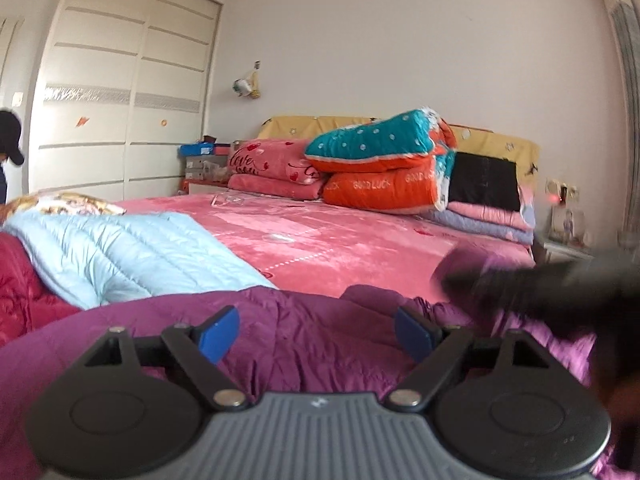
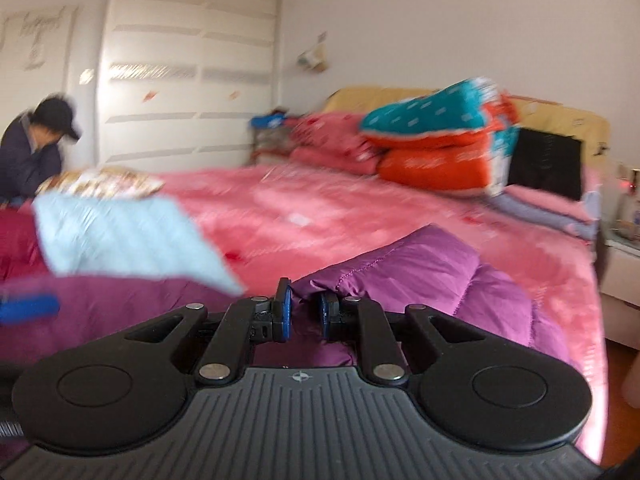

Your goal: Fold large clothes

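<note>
Purple padded coat is spread across the near edge of the pink bed, beside a light blue jacket. Nothing is held by the left gripper, its jaws wide apart. A coat fold is pinched by the right gripper; that slippery fold could be pulled loose by a fast sweep.

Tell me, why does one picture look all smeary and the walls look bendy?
Right wrist view: smeared by motion blur, so the light blue jacket and pink bedspread look streaky; only the tongs pinching the purple jacket look crisp. Left wrist view: mostly sharp, but a dark blurry shape crosses the right side. Both views: the fisheye lens bends the wardrobe and darkens the corners.
</note>
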`<state>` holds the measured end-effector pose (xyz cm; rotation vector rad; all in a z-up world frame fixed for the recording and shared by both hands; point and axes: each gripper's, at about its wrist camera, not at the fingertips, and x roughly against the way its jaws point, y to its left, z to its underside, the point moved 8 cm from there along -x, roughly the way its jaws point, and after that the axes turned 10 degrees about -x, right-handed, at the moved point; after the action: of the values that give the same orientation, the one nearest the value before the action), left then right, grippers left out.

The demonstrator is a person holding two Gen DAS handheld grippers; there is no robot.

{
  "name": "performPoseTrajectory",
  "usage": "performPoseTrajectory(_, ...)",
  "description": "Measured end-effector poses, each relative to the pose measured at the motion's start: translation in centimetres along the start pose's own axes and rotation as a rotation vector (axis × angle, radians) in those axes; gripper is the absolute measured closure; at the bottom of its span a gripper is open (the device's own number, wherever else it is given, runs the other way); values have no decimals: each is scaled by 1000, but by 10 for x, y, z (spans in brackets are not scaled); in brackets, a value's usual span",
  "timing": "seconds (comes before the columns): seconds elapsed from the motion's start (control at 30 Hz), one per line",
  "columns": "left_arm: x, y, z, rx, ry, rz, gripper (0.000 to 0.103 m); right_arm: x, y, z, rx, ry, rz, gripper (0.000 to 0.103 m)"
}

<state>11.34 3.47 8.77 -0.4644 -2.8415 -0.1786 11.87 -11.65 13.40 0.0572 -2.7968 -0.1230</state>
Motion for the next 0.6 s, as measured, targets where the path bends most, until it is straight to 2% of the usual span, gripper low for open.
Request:
performPoseTrajectory(0.13, -6, 12, 6, 83, 3, 9, 16, -14, 48, 58, 189, 102, -35, 86)
performPoseTrajectory(0.23, -8, 22, 10, 182, 5, 42, 16, -23, 70, 88, 319, 200, -56, 84)
performPoseTrajectory(0.3, -10, 25, 12, 230, 8, 62, 16, -22, 75, 104, 394, 230, -55, 77)
performPoseTrajectory(0.37, -11, 28, 13, 253, 6, 62, 15, -10, 82, 115, 417, 236, -70, 48)
performPoseTrajectory(0.4, -11, 30, 13, 257, 2, 59, 15, -5, 83, 118, 418, 236, -76, 43)
performPoseTrajectory(0.5, -13, 34, 15, 268, 0, 57, 15, 16, 94, 124, 409, 228, -75, 39)
performPoseTrajectory(0.6, -14, 35, 17, 267, 0, 54, 15, 33, 81, 123, 368, 220, -63, 33)
